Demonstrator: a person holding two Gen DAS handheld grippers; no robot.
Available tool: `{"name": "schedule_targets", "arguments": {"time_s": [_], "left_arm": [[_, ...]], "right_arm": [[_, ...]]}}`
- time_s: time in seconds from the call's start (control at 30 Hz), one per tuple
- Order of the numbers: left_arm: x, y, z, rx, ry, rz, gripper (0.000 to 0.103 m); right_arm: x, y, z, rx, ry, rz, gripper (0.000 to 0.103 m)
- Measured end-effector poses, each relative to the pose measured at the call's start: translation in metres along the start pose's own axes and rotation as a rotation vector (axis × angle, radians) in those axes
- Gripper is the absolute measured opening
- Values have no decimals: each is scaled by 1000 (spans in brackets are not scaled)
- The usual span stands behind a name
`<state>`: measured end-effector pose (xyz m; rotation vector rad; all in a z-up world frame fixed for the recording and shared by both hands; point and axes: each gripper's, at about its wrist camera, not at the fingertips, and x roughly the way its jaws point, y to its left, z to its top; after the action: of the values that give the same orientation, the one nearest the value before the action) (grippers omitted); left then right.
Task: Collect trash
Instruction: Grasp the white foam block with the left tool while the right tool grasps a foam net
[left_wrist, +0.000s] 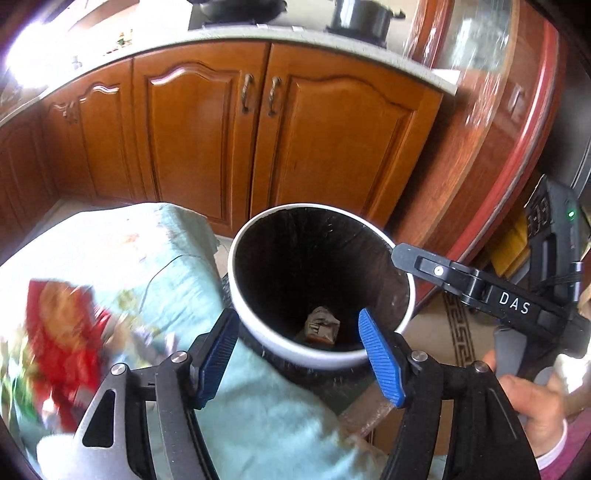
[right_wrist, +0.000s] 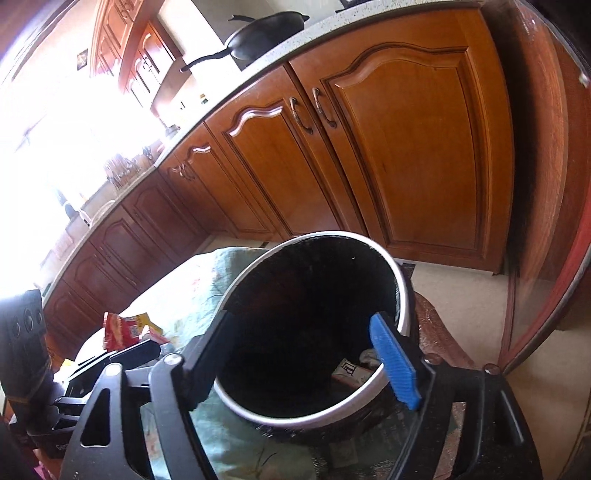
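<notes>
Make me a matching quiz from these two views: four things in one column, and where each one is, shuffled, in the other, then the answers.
Things:
1. crumpled wrapper
2. red packet
3. frying pan
4. trash bin

Places:
A. on the countertop
B. at the bottom of the bin
C. beside the cloth-covered table
D. on the pale green cloth

Pairs: 1-B, 2-D, 3-A, 4-C

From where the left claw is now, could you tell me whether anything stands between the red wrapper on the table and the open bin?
Nothing visible does. The red wrapper lies on the pale green tablecloth, left of the left claw, which is open and empty. The white-rimmed bin stands uncovered at the table's edge, with crumpled trash at its bottom.
</notes>
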<state>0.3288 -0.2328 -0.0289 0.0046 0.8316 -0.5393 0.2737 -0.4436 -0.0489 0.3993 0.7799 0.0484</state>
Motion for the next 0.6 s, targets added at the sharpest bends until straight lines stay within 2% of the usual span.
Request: {"name": "schedule_targets", "arguments": {"time_s": [0.3,0.47,0.6], "left_arm": [[-83,16,-65,-21,-102,49,71],[-126,39,-99,-70,-138,102,77],[-156,63,-125,-131,-149,152,77]], "right_arm": [[-23,38,-42,19,-11,69,85],[-32,62,-65,10,-2,110,88],[-31,84,-82,-13,25,139,88]]}}
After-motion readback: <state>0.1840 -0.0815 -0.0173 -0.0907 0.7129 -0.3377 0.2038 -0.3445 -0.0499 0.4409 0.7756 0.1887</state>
